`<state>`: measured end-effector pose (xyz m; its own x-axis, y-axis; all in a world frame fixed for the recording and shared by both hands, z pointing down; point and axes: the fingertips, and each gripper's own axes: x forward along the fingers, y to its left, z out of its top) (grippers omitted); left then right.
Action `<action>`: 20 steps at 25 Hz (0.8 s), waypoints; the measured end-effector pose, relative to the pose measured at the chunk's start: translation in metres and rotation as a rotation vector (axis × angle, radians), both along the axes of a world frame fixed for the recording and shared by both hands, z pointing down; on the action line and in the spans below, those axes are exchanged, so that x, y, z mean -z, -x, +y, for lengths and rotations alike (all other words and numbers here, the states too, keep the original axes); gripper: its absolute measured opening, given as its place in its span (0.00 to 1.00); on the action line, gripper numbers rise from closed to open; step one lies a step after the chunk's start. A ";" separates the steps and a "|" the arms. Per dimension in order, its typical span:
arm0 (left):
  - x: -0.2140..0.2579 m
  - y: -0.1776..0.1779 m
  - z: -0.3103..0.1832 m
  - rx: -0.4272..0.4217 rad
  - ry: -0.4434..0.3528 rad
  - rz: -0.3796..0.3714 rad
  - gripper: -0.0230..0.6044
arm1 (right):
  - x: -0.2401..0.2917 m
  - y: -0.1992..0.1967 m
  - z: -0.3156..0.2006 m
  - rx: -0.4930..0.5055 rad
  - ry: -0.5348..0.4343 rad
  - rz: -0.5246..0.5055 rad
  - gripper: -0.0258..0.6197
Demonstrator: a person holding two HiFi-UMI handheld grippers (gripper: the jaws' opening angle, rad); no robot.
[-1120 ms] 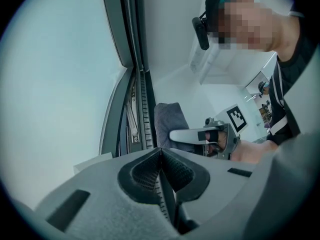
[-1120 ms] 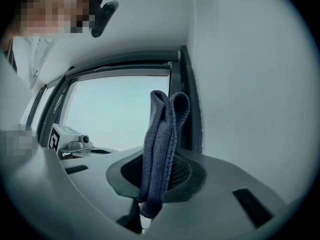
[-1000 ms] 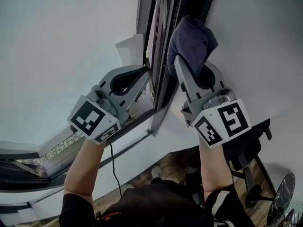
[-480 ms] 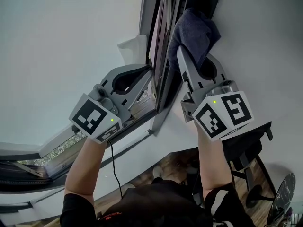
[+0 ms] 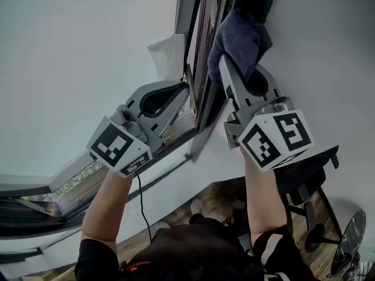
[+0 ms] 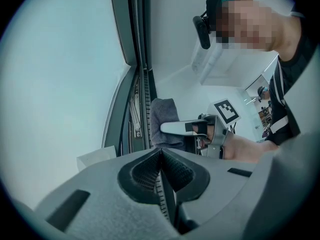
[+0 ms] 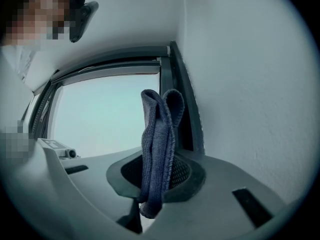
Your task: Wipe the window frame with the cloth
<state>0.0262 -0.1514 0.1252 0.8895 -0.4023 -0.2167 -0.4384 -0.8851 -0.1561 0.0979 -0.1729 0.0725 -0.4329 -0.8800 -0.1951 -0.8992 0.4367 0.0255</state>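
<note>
Your right tool is clamped on the folded blue cloth, which bunches above the jaws and lies against the dark window frame, close to the wall. Lead with the cloth's broad fold, not the tool's tips, so hard plastic doesn't scrape the frame. Press evenly and follow the channel in one steady line. Your left tool has its jaws closed together at the sash edge; let it steady the sash.
</note>
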 end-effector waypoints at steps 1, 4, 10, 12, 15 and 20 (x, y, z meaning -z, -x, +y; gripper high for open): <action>-0.002 0.001 0.001 0.000 0.005 -0.001 0.07 | -0.002 0.001 0.000 0.000 0.005 -0.001 0.12; -0.009 0.005 0.003 0.000 0.021 -0.002 0.07 | -0.011 0.004 0.001 -0.003 0.024 -0.003 0.12; -0.026 0.011 0.006 0.001 0.056 -0.008 0.07 | -0.035 0.005 -0.002 -0.010 0.071 -0.019 0.12; -0.031 0.011 0.008 -0.001 0.068 -0.012 0.07 | -0.042 0.003 -0.002 -0.016 0.084 -0.033 0.12; -0.038 0.011 0.012 -0.003 0.084 -0.019 0.07 | -0.052 0.004 -0.001 -0.018 0.103 -0.040 0.12; -0.049 0.011 0.014 -0.002 0.110 -0.031 0.07 | -0.068 0.003 -0.002 -0.016 0.133 -0.047 0.12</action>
